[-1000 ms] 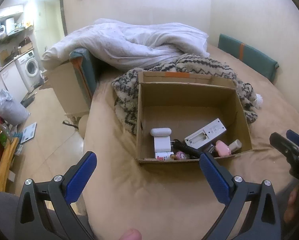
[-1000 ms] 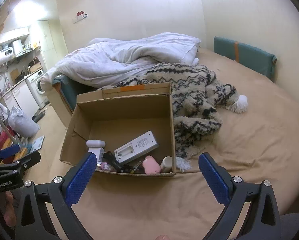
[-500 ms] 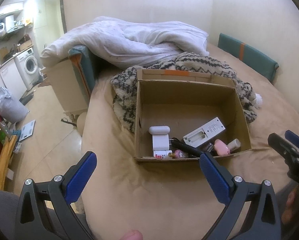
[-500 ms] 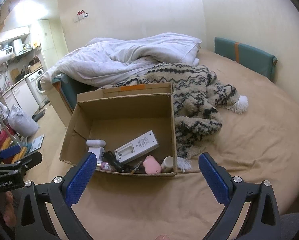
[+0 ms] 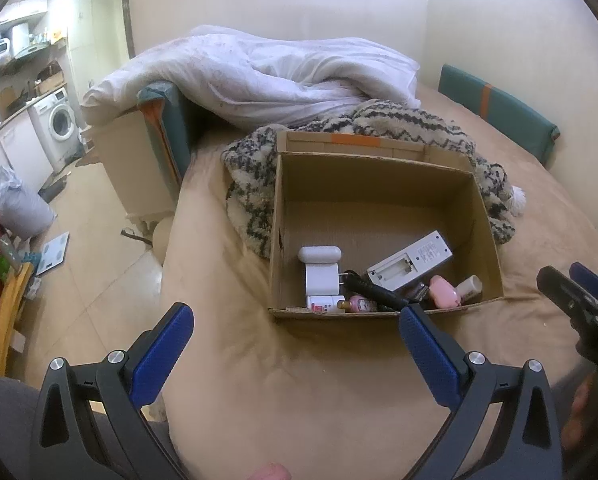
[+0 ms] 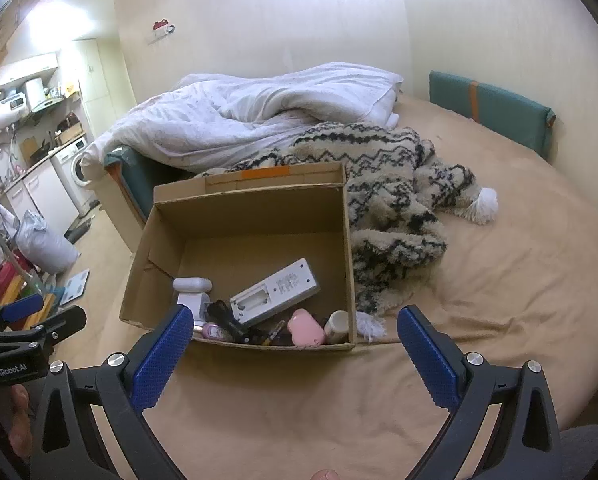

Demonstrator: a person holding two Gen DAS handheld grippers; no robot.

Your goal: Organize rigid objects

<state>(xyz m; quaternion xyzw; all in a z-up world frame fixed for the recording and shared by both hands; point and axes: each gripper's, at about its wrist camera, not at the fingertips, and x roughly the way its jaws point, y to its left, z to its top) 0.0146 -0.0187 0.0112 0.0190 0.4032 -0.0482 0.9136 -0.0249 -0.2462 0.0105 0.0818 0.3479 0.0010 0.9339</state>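
One cardboard box (image 5: 379, 200) stood open on the tan bed cover (image 5: 299, 380), its far side against one zigzag-patterned fleece blanket (image 6: 387, 184), with one white duvet (image 5: 279, 76) heaped behind. Along the box's near wall lay the rigid things: one white remote (image 6: 277, 294) lying with its open battery bay up, one white plug adapter (image 5: 321, 274), one black cable plug (image 5: 373, 290), one pink case (image 6: 307, 328), one small white bottle (image 5: 469, 287) and two small pink-labelled bottles (image 5: 345, 304), partly cut off by the box's near edge. A few darker bits beside the pink case were too tangled to count. The left gripper (image 5: 295, 352) and the right gripper (image 6: 295, 352) both hung over the bed just short of the box, each with its two blue-padded fingers spread wide and nothing between them.
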